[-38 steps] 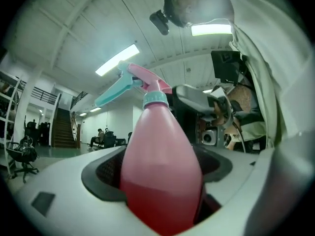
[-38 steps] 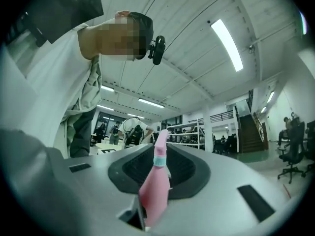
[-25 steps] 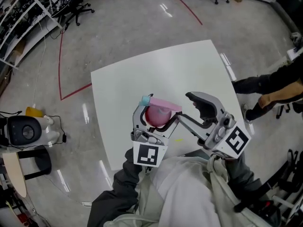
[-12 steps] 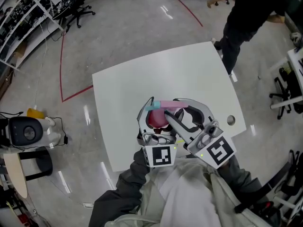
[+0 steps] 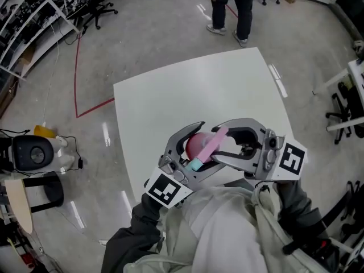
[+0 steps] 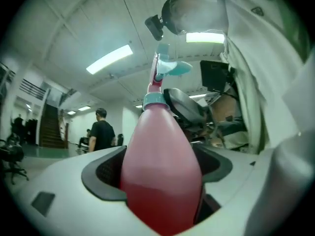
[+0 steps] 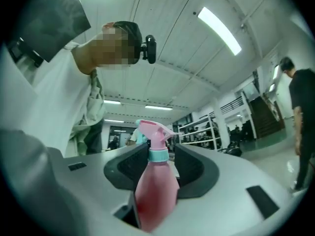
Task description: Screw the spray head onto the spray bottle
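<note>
My left gripper [image 5: 200,136] is shut on the body of the pink spray bottle [image 5: 194,144] and holds it upright above the near edge of the table. In the left gripper view [image 6: 160,154] the bottle [image 6: 160,171] fills the gap between the pads. The pink spray head [image 5: 209,145] with its teal collar sits on the neck, its teal tip turned toward me. My right gripper [image 5: 216,142] reaches in from the right. Its jaws have just been closing with the bottle [image 7: 155,191] between them, and in the right gripper view [image 7: 160,154] the pads stand close beside it.
The white table [image 5: 170,95] lies below and beyond the grippers. A person [image 5: 230,4] stands past its far edge. Shelving [image 5: 28,27] and office chairs line the far left. A black and white device [image 5: 31,155] sits on the floor at the left.
The right gripper came in from the right and brought its jaws around the bottle. The left gripper swung left and tilted, turning the spray head toward me. A person walked along behind the table.
</note>
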Demonstrator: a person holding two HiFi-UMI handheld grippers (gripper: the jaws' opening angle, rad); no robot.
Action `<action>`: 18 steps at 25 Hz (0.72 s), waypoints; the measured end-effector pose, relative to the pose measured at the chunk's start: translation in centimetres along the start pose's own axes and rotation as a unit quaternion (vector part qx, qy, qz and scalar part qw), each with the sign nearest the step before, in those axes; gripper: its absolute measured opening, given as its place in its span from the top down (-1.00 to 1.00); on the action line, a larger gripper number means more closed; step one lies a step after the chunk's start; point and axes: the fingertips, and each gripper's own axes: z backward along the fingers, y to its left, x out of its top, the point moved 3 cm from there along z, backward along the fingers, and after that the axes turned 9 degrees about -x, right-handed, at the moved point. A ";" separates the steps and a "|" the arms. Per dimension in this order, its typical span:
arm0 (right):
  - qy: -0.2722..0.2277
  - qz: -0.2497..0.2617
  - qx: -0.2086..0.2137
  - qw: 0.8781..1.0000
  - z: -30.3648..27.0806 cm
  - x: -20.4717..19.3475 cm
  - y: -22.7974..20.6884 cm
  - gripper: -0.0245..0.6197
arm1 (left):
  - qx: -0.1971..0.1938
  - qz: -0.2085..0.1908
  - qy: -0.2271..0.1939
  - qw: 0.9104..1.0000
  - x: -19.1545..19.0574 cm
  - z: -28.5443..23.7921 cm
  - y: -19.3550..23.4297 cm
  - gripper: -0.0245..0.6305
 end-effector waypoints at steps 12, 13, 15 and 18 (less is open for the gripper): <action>-0.029 0.101 -0.191 0.976 1.3 0.0 -0.6 0.43 | 0.264 0.008 0.019 0.964 -2.5 1.2 6.4 -0.40; -0.018 0.109 -0.189 0.976 0.7 -0.2 0.0 0.40 | 0.276 -0.008 0.035 0.961 -2.6 1.4 6.6 -0.40; 0.010 0.128 -0.188 0.974 -0.5 -1.0 0.3 0.31 | 0.285 -0.038 0.067 0.955 -3.0 1.3 6.7 -0.40; 0.052 0.152 -0.199 0.967 -0.8 -2.1 -0.5 0.32 | 0.266 -0.058 0.079 0.959 -3.1 0.3 5.7 -0.40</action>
